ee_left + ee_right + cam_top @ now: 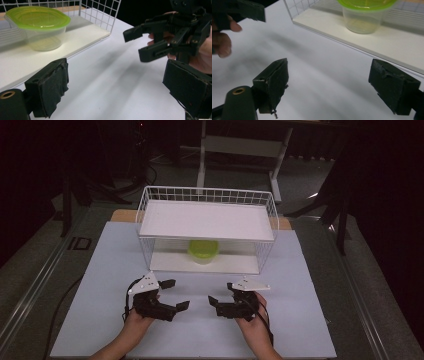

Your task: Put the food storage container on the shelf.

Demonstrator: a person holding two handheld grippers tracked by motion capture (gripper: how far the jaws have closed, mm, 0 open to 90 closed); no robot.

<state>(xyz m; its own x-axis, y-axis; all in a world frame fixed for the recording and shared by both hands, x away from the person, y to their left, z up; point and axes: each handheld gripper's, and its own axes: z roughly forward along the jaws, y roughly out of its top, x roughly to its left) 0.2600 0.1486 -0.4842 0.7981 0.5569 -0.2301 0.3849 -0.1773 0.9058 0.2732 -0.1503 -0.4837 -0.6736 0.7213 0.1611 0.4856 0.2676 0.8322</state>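
Observation:
A clear plastic container with a green lid (203, 250) stands on the lower shelf of a white wire rack (145, 205); it also appears in the left gripper view (37, 25) and the right gripper view (364, 15). My left gripper (177, 294) hovers over the white tabletop in front of the rack, jaws open and empty (117, 82). My right gripper (221, 293) is beside it, tips facing the left one, also open with nothing between its pads (332, 82). The left gripper view shows the right gripper (137, 43) close by.
The rack has a flat white upper shelf (207, 220) above the container and wire sides. The white table board (305, 310) reaches around both hands. Beyond the table are a dark floor, stand legs (202, 155) and cables.

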